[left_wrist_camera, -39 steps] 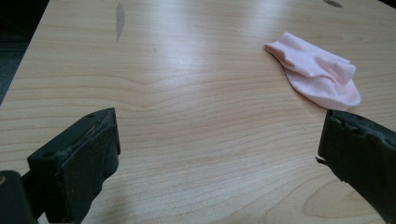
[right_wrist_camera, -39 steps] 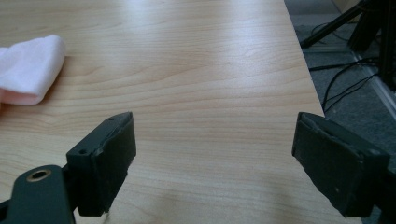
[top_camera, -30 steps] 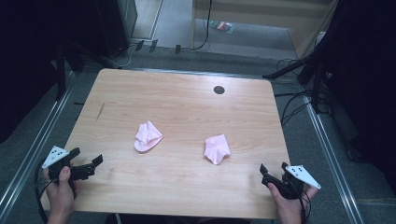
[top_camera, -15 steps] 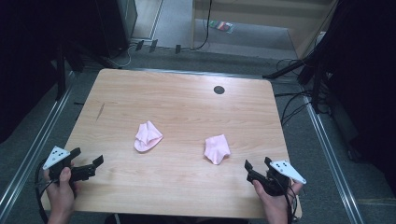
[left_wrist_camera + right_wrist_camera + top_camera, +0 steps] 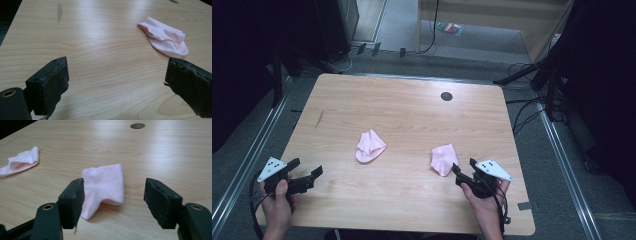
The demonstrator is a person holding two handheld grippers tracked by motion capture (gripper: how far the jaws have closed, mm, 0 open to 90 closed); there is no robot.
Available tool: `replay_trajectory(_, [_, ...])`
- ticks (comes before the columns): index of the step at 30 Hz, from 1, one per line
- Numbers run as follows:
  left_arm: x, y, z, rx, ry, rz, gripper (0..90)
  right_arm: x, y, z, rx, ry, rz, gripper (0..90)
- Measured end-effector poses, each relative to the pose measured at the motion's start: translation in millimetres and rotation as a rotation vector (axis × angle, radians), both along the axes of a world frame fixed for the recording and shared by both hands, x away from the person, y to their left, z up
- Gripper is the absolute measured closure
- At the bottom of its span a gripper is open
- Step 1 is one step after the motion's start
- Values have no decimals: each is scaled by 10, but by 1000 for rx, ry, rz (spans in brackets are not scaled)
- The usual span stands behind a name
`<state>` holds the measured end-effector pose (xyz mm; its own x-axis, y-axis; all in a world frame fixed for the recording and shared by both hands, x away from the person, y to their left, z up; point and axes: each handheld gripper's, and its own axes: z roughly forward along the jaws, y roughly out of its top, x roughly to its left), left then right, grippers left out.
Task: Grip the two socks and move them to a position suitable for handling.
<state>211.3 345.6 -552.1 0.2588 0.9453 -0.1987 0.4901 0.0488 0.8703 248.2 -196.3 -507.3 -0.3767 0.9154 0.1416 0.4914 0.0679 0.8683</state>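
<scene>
Two small pink socks lie on the wooden table [image 5: 402, 105]: the left sock [image 5: 370, 146] [image 5: 165, 40] [image 5: 21, 161] and the right sock [image 5: 443, 159] [image 5: 105, 187]. My right gripper [image 5: 463, 167] [image 5: 115, 197] sits just behind the right sock. It is open, its jaws have just been closing, and the sock's near end lies low between them with no pad pressing on it. My left gripper [image 5: 307, 170] [image 5: 117, 80] rests near the table's front left corner, well short of the left sock. It is open with nothing between its jaws, which have just closed slightly.
A round cable hole [image 5: 446, 96] [image 5: 137, 125] sits near the table's far edge. There is a dark mark [image 5: 320, 119] [image 5: 59, 11] on the wood at the left. Metal rails and cables run along the floor on both sides of the table.
My right gripper has moved left and forward from the table's front right corner up to the right sock. The left gripper has stayed put. Neither sock has moved.
</scene>
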Motion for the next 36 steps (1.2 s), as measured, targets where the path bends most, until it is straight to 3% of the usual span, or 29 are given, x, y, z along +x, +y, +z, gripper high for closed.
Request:
replay_trajectory(2, [-2,-1,1,1,0,3,55,58,66,-22,-9,4,4,388])
replay_trajectory(8, [-4,5,1,-5,-1,11,54,204,242,-72,-30,14,45,399])
replay_trajectory(12, [-3,7,0,-7,0,11,55,330,374,-141,-49,42,77,428])
replay_trajectory(13, [-3,7,0,-7,1,12,55,388,413,-180,-55,70,95,445])
replay_trajectory(23, [0,11,0,-11,7,16,54,628,500,-332,-126,146,41,371])
replay_trajectory(27, [1,12,0,-12,7,16,54,643,504,-397,-142,158,45,359])
replay_trajectory(28, [0,12,0,-12,8,18,54,617,502,-427,-142,135,44,363])
replay_trajectory(36, [-1,3,-1,-4,4,22,55,596,494,-432,-170,126,60,399])
